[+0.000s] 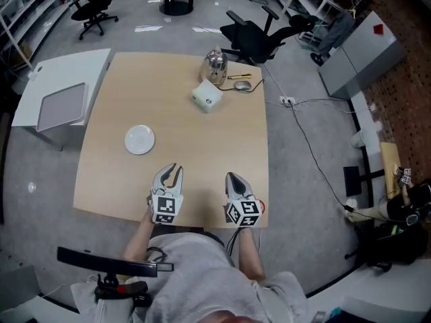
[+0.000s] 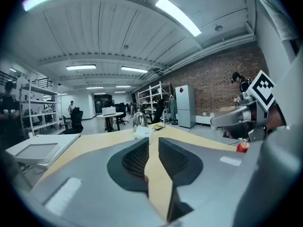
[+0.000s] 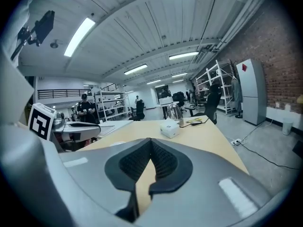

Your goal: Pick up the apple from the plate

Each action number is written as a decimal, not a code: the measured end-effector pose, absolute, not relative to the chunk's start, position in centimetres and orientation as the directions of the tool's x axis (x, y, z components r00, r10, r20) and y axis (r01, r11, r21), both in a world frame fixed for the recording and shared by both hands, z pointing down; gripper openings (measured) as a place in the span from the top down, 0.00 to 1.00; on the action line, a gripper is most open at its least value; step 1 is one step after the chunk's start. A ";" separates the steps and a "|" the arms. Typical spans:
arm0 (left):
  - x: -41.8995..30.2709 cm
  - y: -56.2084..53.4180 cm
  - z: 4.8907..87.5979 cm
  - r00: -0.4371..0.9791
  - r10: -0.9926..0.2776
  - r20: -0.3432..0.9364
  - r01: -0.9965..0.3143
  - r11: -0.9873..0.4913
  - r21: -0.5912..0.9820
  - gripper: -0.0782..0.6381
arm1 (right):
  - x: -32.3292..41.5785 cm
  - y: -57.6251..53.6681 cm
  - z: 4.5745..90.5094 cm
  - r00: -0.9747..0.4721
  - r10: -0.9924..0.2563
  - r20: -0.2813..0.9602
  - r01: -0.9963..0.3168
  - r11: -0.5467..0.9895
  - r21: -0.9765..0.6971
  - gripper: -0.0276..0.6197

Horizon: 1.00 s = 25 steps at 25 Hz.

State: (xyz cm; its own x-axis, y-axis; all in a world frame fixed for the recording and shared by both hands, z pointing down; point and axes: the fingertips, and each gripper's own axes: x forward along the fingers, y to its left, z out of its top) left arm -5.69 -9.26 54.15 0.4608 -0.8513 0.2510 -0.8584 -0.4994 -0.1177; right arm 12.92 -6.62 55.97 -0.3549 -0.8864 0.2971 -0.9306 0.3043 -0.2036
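Left tongs: jaws a narrow slit apart, with only bare tabletop showing through the gap. Right tongs: jaw tips closed together, gripping nothing. Both hang side by side over the near edge of the table, just in front of the person, and point across it toward the far side.

Plate: on the left half of the table, inside the left edge, ahead and to the left of the left tongs. Its face reads plain white.

I cannot tell for certain where the apple lies. A small red thing shows just beside the right tongs at the near edge, well apart from the plate. It is too small to identify.

Far end: a white box and a metal kettle stand near the far edge, with a mouse close to the far right corner.

Open room: the tabletop is bare wood between the tongs and the box. A white cabinet stands off the left edge, and an office chair beyond the far corner.
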 end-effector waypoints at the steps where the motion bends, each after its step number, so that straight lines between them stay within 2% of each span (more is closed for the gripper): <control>1: -6.3 -9.4 54.1 0.447 -0.859 0.250 -0.866 -0.486 -0.122 0.78 | 12.4 -7.0 55.9 -0.368 -0.882 0.295 -0.926 0.318 -0.204 0.95; 16: -14.2 -9.1 53.2 0.300 -0.925 0.235 -0.930 -0.338 -0.144 0.86 | 4.5 -9.5 55.9 -0.503 -0.819 0.275 -0.863 0.457 -0.215 0.95; 25: -17.3 -8.5 52.0 0.278 -0.933 0.229 -0.940 -0.314 -0.136 0.87 | 0.9 -9.7 55.0 -0.534 -0.797 0.282 -0.846 0.497 -0.195 0.95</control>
State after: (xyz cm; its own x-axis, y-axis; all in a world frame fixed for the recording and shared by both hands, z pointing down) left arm -17.28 -8.50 52.00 0.2782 -0.9328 0.2290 -0.9398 -0.3136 -0.1360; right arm 0.85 -9.66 55.00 -0.5336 -0.7975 0.2815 -0.8456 0.4971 -0.1947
